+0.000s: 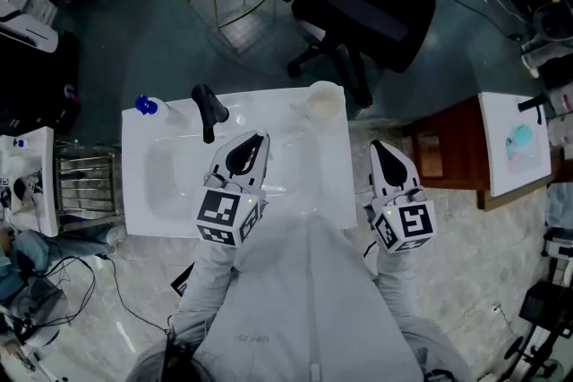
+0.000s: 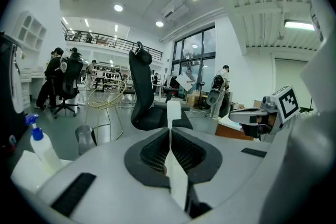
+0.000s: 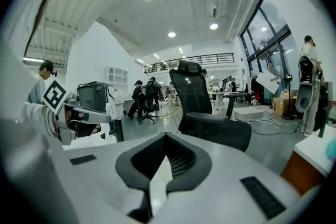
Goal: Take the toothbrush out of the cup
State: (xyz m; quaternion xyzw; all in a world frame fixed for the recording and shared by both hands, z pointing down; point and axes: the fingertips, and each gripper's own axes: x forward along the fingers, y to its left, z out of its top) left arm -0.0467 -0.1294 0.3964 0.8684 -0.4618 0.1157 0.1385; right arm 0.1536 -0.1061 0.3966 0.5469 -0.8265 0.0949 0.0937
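Left gripper (image 1: pixel 258 141) pinches the slim white plastic toothbrush (image 2: pixel 174 113), apparently clear of the pale round cup (image 1: pixel 323 99) at its two o'clock. Right gripper (image 1: pixel 380 148) is closed and empty. Next, I think, lay the brush down.

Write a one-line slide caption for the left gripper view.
Left gripper shut on a white toothbrush, its head poking up past the jaws, black office chair beyond.

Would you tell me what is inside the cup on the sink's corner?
Nothing shows inside the cup; its bottom is too pale to read. The toothbrush is clamped in the left gripper.
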